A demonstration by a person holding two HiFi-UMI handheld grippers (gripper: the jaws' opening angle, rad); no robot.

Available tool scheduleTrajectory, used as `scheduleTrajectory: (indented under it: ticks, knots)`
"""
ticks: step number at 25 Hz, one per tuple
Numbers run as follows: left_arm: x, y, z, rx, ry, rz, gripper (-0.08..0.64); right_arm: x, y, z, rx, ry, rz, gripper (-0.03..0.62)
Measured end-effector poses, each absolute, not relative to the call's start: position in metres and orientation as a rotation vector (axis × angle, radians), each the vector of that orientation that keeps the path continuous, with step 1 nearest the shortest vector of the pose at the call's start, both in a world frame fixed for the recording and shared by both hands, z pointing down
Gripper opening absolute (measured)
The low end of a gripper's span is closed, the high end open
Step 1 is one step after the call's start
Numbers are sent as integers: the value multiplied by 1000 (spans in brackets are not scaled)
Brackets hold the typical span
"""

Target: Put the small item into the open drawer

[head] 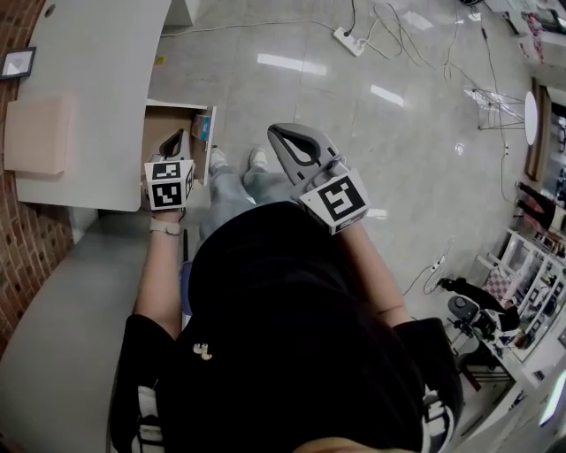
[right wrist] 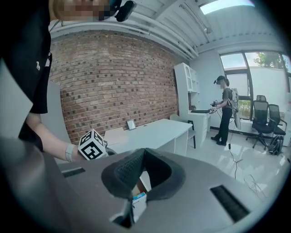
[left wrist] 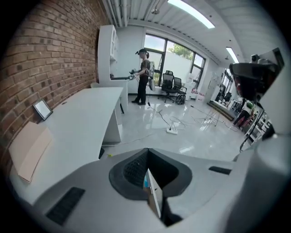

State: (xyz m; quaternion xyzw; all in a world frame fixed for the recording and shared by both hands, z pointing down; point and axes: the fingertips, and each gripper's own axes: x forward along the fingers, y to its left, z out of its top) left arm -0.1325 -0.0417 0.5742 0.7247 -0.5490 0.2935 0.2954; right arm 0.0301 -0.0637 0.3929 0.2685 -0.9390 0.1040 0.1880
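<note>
While the left gripper [head: 178,135] and right gripper [head: 277,134] are hovering clenched and empty, the box [head: 202,126] in the drawer [head: 161,124] is looking light, stiff, best pinched across its sides

Open drawer [head: 174,124] is standing pulled out from under the white desk [head: 88,53], showing a brown wood interior and a white front panel. Small item [head: 202,126], a white box with a blue end, is sitting inside, against the front panel.

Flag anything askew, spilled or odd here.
Nothing stands out. The drawer is open, a small blue-topped box inside by its wall; left gripper and right gripper are shut, empty. Cables trail loose across the floor.
</note>
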Motion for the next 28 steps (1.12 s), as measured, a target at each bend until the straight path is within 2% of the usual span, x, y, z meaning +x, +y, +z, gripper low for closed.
scheduleTrajectory:
  ticks: [15,28]
  knots:
    - [-130,-36,407,2125,-1715,457,3,-2,-79,365,601,-2779,252,12]
    - [-133,-31,342,2181,-1880,287,3,-15,-86,334,515,-2859,189,12]
